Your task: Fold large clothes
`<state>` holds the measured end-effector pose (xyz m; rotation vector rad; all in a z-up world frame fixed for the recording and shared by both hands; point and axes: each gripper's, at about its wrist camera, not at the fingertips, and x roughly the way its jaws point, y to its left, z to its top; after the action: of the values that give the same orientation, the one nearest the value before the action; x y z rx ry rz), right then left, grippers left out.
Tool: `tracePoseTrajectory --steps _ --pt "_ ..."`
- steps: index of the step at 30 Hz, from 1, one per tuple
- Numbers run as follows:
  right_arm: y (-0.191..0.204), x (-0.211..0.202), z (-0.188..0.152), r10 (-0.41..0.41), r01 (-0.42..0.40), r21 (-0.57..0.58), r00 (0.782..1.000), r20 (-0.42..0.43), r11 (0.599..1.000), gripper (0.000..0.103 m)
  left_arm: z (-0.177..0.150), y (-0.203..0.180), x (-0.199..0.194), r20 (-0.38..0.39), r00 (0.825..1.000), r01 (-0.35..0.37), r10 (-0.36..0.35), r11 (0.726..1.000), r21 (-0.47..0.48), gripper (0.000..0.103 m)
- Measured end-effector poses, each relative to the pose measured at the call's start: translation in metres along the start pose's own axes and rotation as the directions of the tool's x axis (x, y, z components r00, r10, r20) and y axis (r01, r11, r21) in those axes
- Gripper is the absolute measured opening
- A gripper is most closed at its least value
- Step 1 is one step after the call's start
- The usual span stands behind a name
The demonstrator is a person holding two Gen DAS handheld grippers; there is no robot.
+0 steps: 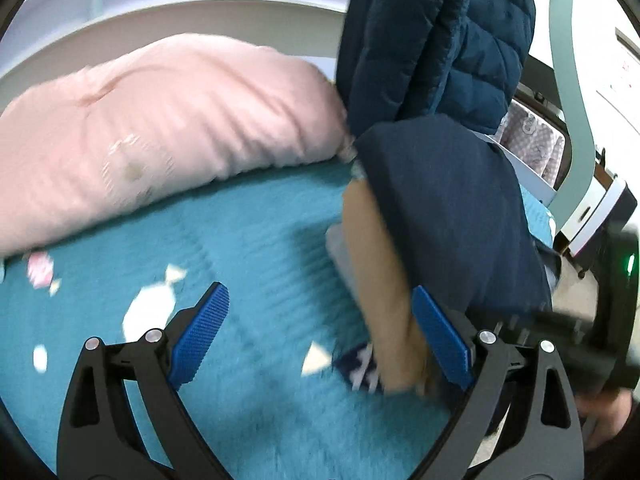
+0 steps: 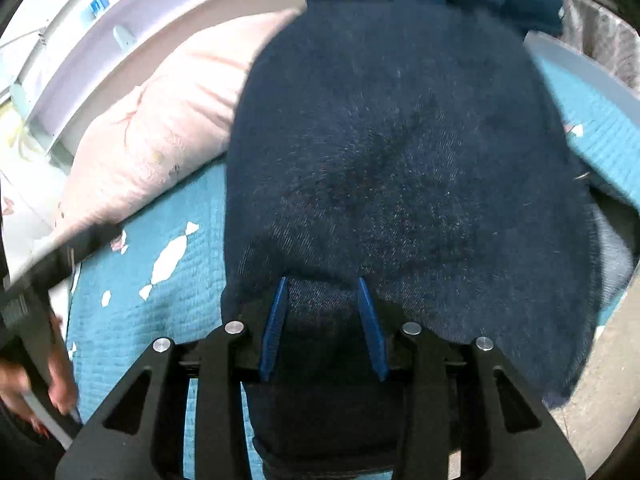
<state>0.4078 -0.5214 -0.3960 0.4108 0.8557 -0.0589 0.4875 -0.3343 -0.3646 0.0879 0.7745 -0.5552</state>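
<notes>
A dark navy garment (image 2: 400,152) hangs in front of the right wrist camera and fills most of that view. My right gripper (image 2: 323,284) is shut on a bunched fold of it, the cloth pinched between the blue pads. In the left wrist view the same navy garment (image 1: 452,208) hangs at the right, with a tan lining or panel (image 1: 384,280) showing beside it. My left gripper (image 1: 320,300) is open over the teal bedspread (image 1: 240,240), its right pad (image 1: 440,336) close beside the tan panel; nothing is held between the pads.
A pink pillow (image 1: 160,128) lies at the bed's head against a white headboard (image 1: 180,12). A blue quilted puffer jacket (image 1: 452,40) hangs above right. The teal bedspread has white candy prints (image 1: 148,312). The bed's right edge and floor (image 2: 600,380) show lower right.
</notes>
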Motion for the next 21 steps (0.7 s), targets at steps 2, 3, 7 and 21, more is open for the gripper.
tracePoseTrajectory --steps 2,3,7,21 --pt "0.008 -0.025 -0.004 -0.041 0.042 -0.007 0.998 0.051 0.999 0.049 -0.020 0.002 -0.014 -0.023 1.000 -0.005 0.005 1.000 -0.015 0.094" --pt "0.012 -0.035 -0.008 -0.058 0.059 -0.016 0.996 0.074 0.998 0.056 -0.028 0.001 -0.019 -0.030 1.000 -0.007 0.006 1.000 -0.011 0.094" --pt "0.036 -0.075 -0.035 -0.152 0.162 -0.072 0.980 0.129 0.984 0.068 -0.058 0.001 -0.051 -0.037 0.999 -0.022 0.020 0.999 -0.048 0.094" --pt "0.105 -0.113 -0.135 -0.360 0.380 -0.101 0.916 0.176 0.919 0.095 -0.109 -0.009 -0.131 0.035 0.999 -0.005 0.006 1.000 -0.024 0.098"
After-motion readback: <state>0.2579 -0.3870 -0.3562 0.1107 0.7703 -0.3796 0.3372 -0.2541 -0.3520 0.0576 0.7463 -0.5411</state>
